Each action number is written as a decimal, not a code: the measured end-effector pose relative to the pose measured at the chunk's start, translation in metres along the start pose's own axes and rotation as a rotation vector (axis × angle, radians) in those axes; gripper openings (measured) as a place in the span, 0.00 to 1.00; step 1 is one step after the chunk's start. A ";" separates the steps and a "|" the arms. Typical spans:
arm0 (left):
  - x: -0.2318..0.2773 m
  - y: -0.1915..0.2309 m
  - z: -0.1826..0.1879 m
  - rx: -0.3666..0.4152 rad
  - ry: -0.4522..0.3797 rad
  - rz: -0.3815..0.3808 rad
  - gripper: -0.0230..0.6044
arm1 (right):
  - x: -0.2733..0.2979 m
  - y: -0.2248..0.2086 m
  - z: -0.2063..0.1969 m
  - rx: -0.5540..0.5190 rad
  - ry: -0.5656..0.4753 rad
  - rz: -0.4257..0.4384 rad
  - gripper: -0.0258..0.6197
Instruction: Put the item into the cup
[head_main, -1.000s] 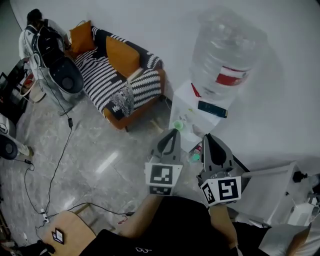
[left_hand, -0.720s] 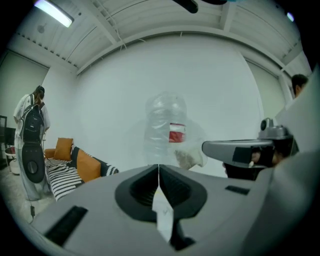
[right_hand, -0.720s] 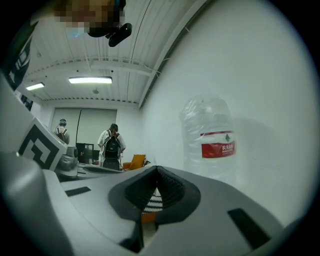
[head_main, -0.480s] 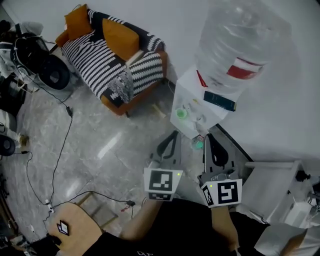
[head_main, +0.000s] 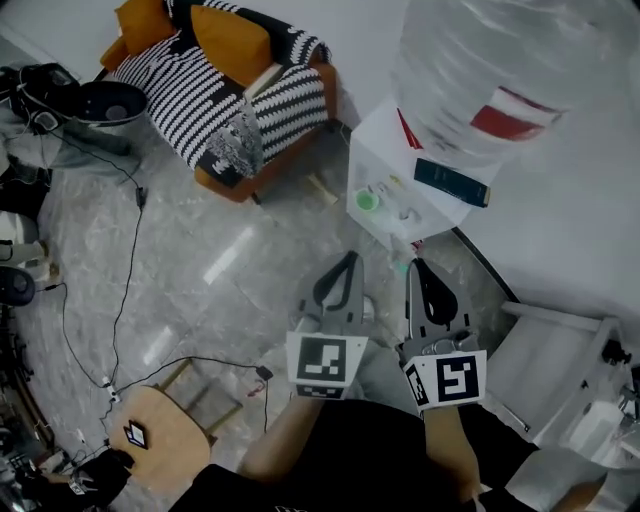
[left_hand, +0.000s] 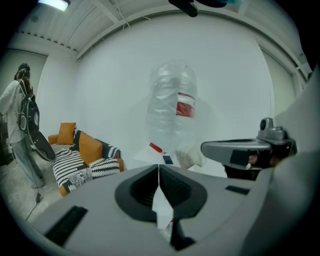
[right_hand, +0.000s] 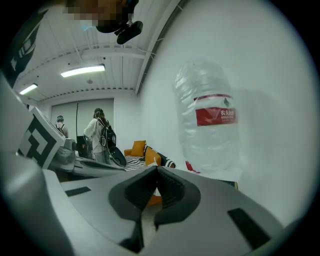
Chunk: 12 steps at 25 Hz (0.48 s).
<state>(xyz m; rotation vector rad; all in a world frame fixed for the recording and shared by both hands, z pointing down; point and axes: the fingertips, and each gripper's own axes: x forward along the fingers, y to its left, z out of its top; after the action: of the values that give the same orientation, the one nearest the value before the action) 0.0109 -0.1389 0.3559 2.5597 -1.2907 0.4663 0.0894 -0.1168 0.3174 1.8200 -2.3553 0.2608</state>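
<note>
A white water dispenser (head_main: 395, 165) with a large clear bottle (head_main: 490, 80) stands against the wall ahead of me. On its front ledge sits a small green cup (head_main: 366, 200), with a pale one (head_main: 401, 213) beside it. My left gripper (head_main: 349, 260) and right gripper (head_main: 415, 266) are held side by side just short of the dispenser. Both are shut with nothing between the jaws. In the left gripper view the jaws (left_hand: 158, 167) meet below the bottle (left_hand: 172, 107). The right gripper view shows shut jaws (right_hand: 156, 171) and the bottle (right_hand: 210, 130). I cannot pick out a loose item.
A striped sofa (head_main: 230, 90) with orange cushions stands at the back left. Cables (head_main: 125, 300) run across the marble floor. A wooden stool (head_main: 165, 450) is by my left side, a white cabinet (head_main: 560, 350) at my right. People (right_hand: 100, 132) stand far off.
The dispenser and sofa have slid nearer and lower in the head view, so I have moved closer to them. Both grippers stay shut and side by side.
</note>
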 end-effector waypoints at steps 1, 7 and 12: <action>0.003 0.001 -0.005 -0.001 0.011 0.002 0.06 | 0.003 -0.002 -0.006 0.007 0.009 0.002 0.06; 0.018 0.007 -0.038 -0.002 0.092 0.015 0.06 | 0.021 -0.008 -0.042 0.054 0.064 0.021 0.06; 0.031 0.012 -0.080 -0.049 0.180 0.023 0.06 | 0.043 -0.016 -0.076 0.090 0.120 0.031 0.06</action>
<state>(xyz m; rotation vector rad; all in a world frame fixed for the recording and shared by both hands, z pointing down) 0.0041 -0.1411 0.4426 2.4027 -1.2526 0.6453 0.0953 -0.1438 0.4020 1.7539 -2.3261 0.4731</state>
